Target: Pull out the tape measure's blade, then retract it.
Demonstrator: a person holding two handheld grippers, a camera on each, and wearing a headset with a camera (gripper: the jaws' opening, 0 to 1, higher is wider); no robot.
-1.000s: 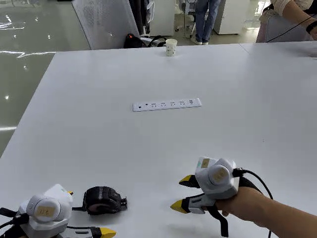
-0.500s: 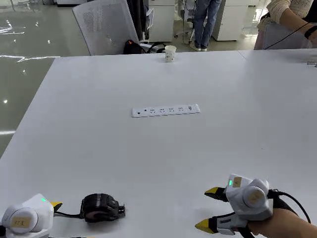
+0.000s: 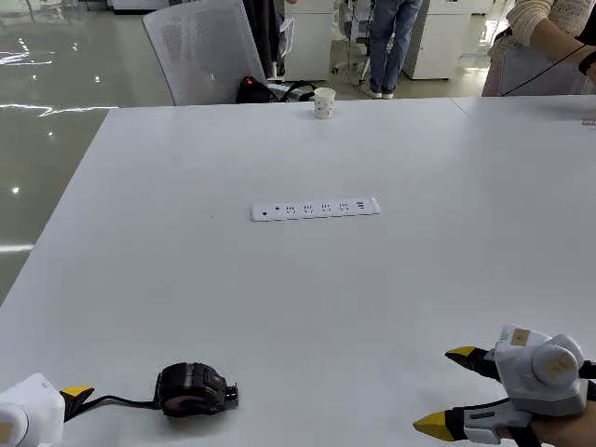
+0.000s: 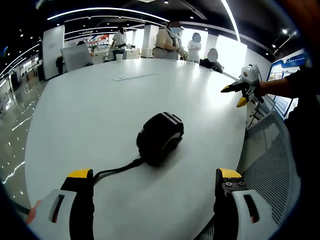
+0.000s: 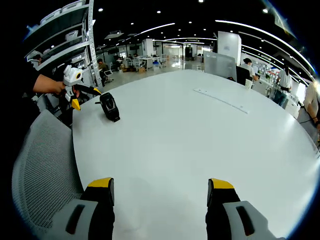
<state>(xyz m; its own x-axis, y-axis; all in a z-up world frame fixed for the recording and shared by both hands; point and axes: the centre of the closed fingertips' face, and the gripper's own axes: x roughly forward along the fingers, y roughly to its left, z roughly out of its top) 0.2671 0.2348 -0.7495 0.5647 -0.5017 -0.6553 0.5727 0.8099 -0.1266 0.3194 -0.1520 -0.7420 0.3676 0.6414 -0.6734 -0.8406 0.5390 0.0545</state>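
Now both have backed off toward the near edge, left gripper (image 4: 154,176) and right gripper (image 3: 445,391) with jaws spread and empty, leaving the tape measure (image 3: 191,388) alone on the tabletop (image 3: 298,298), blade in; the pull-and-retract cycle looks finished.

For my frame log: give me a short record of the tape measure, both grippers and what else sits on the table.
tape measure: black, lying on the white table, no blade seen out, cord trailing toward the left gripper
left gripper: open, facing the tape measure
right gripper: open, holding nothing, far to the side
others: power strip, paper cup
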